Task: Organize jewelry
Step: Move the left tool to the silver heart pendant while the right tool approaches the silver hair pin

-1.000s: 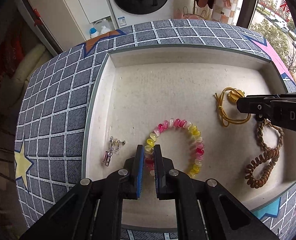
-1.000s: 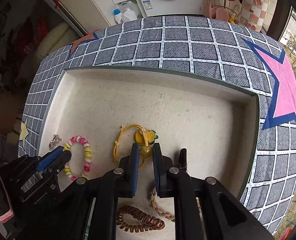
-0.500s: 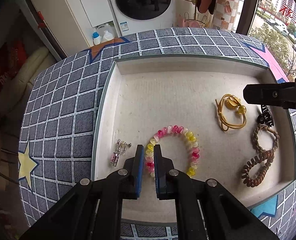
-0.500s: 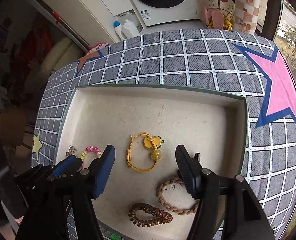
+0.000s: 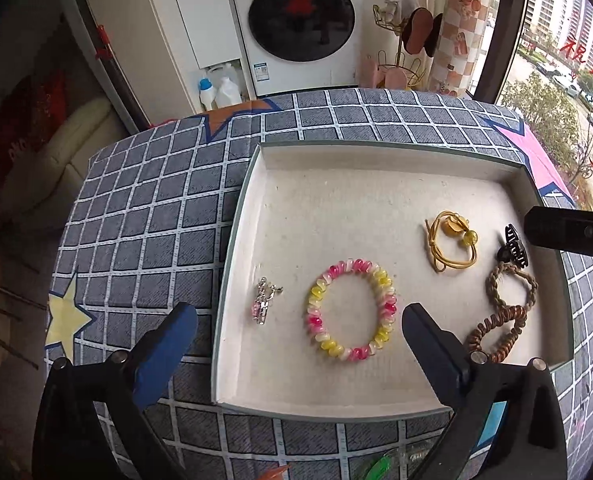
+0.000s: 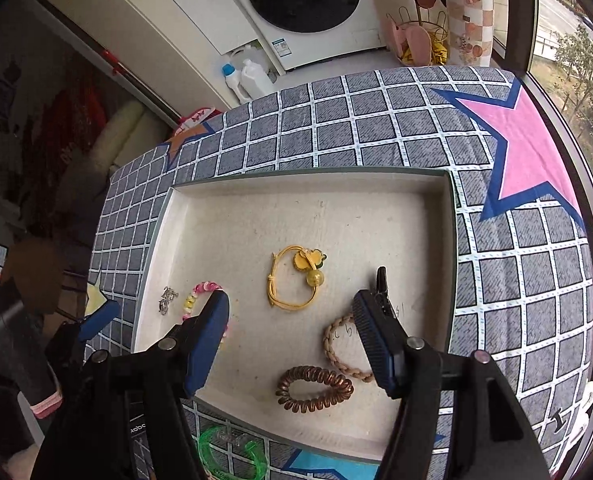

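Checked cloth covers our worktop [image 5: 144, 216], where the tray [image 5: 376, 152] holds the beaded bracelet [image 5: 351, 310], earring [image 5: 264, 300], yellow tie [image 5: 452, 246], clip [image 5: 512, 248] and two brown ties [image 5: 504, 308]. Having just opened, our left tool [image 5: 296, 332] and right tool [image 6: 290, 330] are both spread and grip nothing; we judge only the green bangle [image 6: 232, 454] is left outside.

The tray's [image 5: 232, 280] far half lies bare, while its near half is crowded by the beaded bracelet [image 5: 351, 310] and hair ties [image 5: 500, 312].

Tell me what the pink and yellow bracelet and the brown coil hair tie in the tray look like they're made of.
Pink and yellow bracelet: glossy, translucent beads, probably glass or resin; they catch highlights and let light through.
Brown coil hair tie: shiny coppery spiral cord, likely plastic, with smooth reflective coils.
Neither can be confirmed by look alone.
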`<state>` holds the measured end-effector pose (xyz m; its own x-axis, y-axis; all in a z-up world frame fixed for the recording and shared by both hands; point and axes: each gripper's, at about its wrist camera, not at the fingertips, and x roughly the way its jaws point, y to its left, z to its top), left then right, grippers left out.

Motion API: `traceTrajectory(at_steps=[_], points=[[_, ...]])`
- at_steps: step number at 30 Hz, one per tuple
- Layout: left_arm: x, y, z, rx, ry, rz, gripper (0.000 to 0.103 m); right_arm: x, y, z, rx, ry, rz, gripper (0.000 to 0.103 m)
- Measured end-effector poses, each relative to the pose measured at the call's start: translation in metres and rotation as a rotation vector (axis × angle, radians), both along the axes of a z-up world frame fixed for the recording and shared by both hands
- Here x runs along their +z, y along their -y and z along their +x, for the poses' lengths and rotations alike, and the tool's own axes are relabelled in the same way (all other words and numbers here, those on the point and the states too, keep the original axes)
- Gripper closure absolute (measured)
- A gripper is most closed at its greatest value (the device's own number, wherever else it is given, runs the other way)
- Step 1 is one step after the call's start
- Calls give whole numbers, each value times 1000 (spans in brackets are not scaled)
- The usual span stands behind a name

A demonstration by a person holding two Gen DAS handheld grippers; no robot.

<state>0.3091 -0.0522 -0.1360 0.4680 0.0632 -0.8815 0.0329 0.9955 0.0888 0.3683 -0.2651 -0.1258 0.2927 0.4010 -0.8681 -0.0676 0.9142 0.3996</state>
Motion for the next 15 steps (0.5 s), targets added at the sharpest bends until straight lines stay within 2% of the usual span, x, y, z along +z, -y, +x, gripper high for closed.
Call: traceTrajectory(at_steps=[1,6,15], points=[[2,-1,-5,-5,11,6,0,2,1,-4,-6,4,8,21],[14,-16,-31,-3,28,-1,0,11,6,-26,-22,17,32,17],[17,-47,-95,18,-40,-58,0,19,4,-78,-15,23,54,13]])
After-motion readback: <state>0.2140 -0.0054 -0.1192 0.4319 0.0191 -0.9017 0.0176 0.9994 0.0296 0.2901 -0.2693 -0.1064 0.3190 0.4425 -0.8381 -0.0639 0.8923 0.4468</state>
